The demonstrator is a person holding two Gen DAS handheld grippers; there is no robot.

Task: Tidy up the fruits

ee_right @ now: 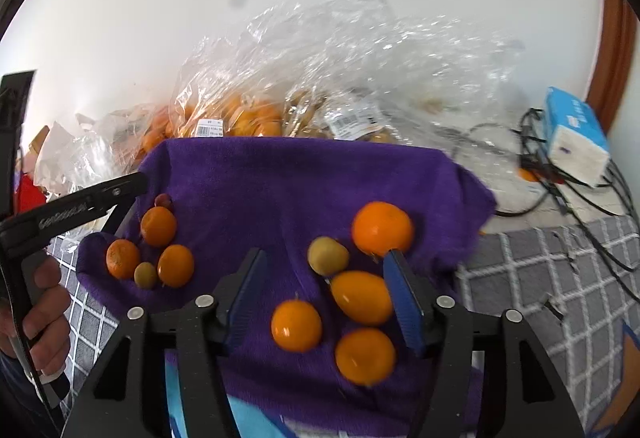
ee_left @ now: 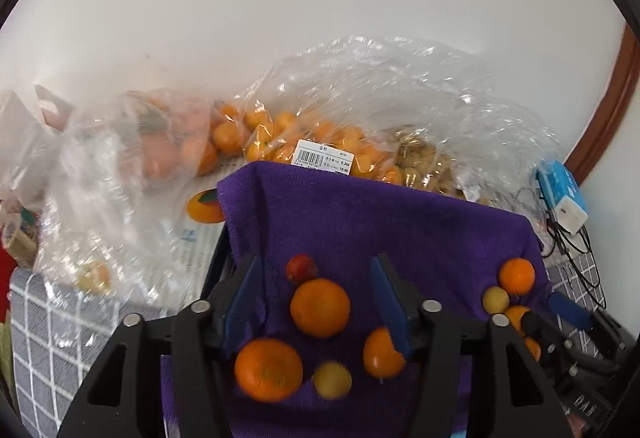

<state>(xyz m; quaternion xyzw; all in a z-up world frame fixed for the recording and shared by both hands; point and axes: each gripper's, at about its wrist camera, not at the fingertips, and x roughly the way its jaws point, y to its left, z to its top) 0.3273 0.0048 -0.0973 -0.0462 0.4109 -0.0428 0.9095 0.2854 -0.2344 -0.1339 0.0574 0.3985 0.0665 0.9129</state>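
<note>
left hand-held gripper (ee_left: 318,304): jaws wide, holding nothing, hovering over the purple towel (ee_left: 400,222). between its blue pads sits a large orange (ee_left: 320,307), small red fruit (ee_left: 301,268) just behind it. nearer the camera: another orange (ee_left: 268,369), a yellow-green fruit (ee_left: 332,379) and an orange (ee_left: 382,352) partly behind the right pad

right hand-held gripper (ee_right: 332,294): jaws also wide, empty, over the right part of the same towel. fruit cluster there: kumquat-like orange fruit (ee_right: 296,325), oval orange fruit (ee_right: 362,297), round one (ee_right: 365,356), greenish fruit (ee_right: 328,255), big orange (ee_right: 382,228) just past the right pad tip

behind the towel: clear plastic bags (ee_right: 320,78) of more oranges with barcode labels, against the wall. far right: blue tissue pack (ee_right: 576,136) and black cables (ee_right: 560,174) on the grey checked cloth (ee_right: 552,278)
</note>
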